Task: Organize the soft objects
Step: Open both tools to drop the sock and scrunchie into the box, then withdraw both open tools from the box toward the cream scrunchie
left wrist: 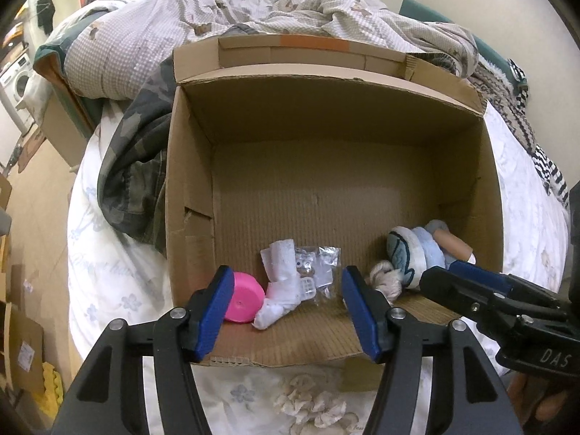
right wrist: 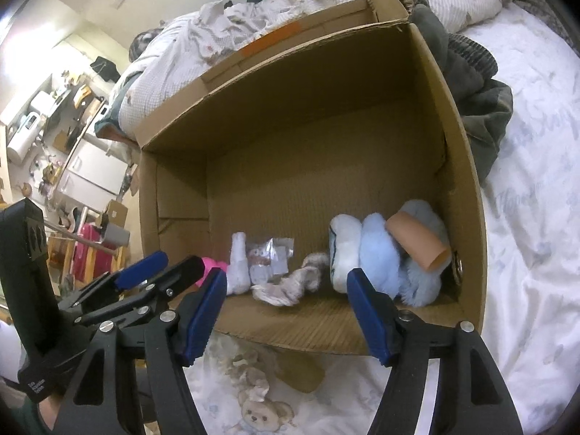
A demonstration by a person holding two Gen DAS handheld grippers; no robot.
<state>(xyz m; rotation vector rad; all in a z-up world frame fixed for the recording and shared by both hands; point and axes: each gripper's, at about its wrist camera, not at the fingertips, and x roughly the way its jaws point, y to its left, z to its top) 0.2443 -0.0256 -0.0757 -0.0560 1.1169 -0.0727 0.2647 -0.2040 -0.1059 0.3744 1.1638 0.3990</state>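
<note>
Matt corrugated cardboard box (left wrist: 326, 188) holds a fluffy blue plush (right wrist: 377, 253) and glossy pink plastic lid (left wrist: 243, 301).

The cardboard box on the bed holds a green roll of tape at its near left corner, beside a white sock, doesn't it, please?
Not quite: the roll of tape is pink, not green. The left wrist view shows it at the near left corner of the cardboard box on the bed, beside the white sock.

Left gripper (left wrist: 286, 311) gapes empty above the box (left wrist: 188, 188); inside lie a pink disc (left wrist: 243, 301), white sock (left wrist: 281, 286), blue plush (left wrist: 417, 250).
</note>
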